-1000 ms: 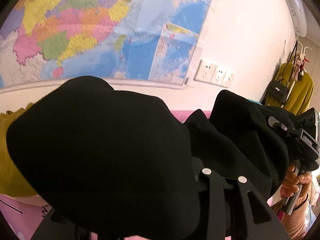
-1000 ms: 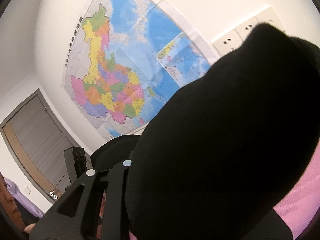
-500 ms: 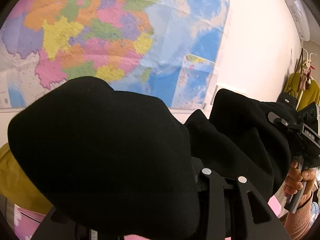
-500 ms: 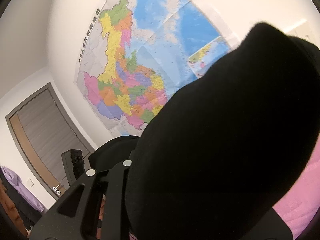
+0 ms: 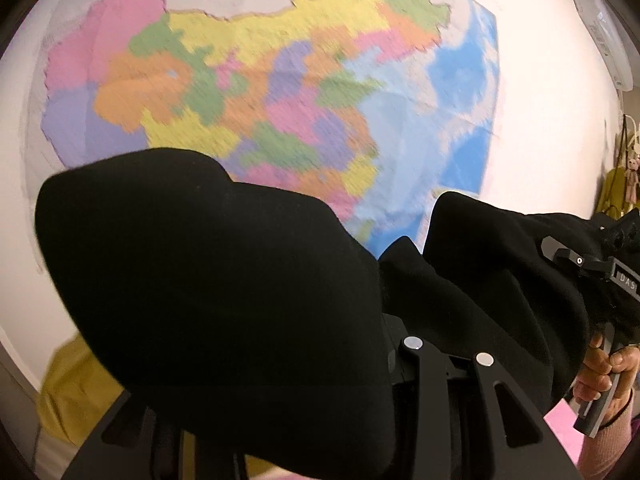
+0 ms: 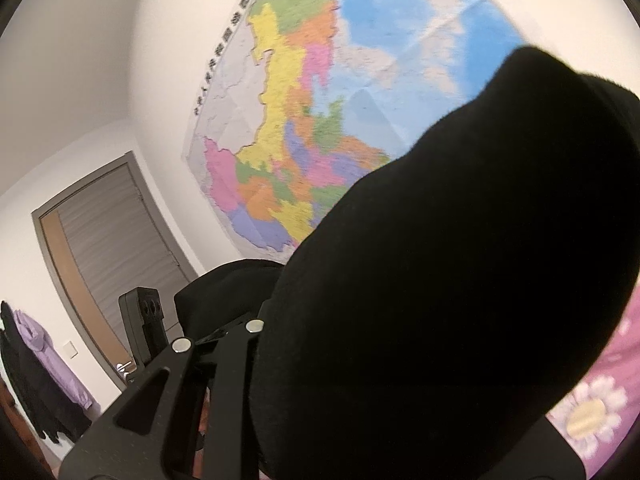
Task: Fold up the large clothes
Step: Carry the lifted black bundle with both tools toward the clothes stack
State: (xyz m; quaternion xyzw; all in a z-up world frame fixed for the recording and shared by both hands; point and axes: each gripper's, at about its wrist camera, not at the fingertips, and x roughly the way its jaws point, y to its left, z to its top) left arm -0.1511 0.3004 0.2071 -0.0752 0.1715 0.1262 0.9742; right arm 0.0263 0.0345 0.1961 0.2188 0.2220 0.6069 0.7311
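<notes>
Black garment (image 5: 224,280) pinched in left gripper (image 5: 360,344) and right gripper (image 6: 276,328), bunched over both. Lift evenly toward twelve o'clock, keeping tension so nothing sags.

Black garment (image 6: 440,280) bunched over right gripper (image 6: 256,360) — wall map (image 6: 320,120), grey door (image 6: 112,248), purple floral bedding (image 6: 592,412)

Coloured wall map (image 5: 280,92) (blurred), grey door (image 6: 116,248), purple coat (image 6: 44,352) hanging, air conditioner (image 5: 604,36), pink floral bedding (image 6: 600,404)
</notes>
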